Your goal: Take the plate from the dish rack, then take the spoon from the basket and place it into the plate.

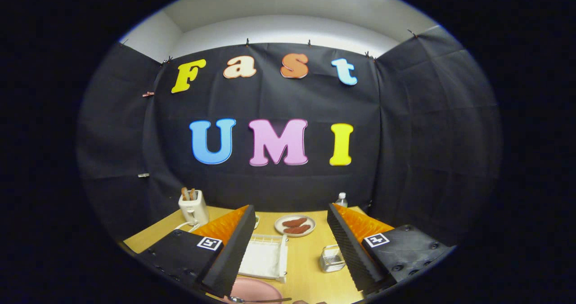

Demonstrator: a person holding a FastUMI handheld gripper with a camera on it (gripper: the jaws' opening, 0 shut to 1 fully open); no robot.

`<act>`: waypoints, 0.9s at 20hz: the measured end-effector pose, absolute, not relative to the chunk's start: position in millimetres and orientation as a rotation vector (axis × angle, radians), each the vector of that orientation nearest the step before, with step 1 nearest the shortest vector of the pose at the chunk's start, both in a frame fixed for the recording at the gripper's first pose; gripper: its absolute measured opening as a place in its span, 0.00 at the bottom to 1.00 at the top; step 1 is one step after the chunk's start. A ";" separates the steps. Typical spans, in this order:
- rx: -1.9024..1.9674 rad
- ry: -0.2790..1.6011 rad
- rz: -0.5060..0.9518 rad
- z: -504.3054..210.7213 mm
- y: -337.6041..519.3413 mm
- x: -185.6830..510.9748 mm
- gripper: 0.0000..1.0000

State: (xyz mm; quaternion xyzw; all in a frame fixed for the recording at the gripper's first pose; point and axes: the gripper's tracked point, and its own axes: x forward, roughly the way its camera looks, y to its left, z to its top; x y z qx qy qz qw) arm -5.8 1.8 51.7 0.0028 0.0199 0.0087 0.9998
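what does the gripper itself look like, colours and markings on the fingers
The gripper has two wedge-shaped fingers, orange on their outer sides. Their facing pads are black and finely ribbed. Each finger sits on a black block with rounded corners and visible screws, and each block carries a small white square tag with a black pattern. No cable on the gripper itself can be seen.

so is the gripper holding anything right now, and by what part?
Nothing is held. The gripper is open, fingers wide apart above the table; the pink plate and the spoon on it lie below, untouched.
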 end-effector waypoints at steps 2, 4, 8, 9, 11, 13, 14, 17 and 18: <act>-0.023 -0.008 0.004 71.8 -8.0 -3.8 0.98; 0.011 0.002 0.001 69.9 -19.0 -3.4 0.98; 0.071 0.103 0.035 36.9 -46.1 0.8 0.97; 0.070 0.105 0.044 35.4 -50.5 2.8 0.97; 0.063 0.110 0.038 37.0 -65.8 13.6 0.97; 0.072 0.104 0.033 38.2 -70.2 18.7 0.98; 0.075 0.097 0.029 39.4 -72.5 22.8 0.98; 0.091 0.110 0.023 34.5 -70.8 32.1 0.98; 0.099 0.116 0.029 33.4 -67.5 33.8 0.98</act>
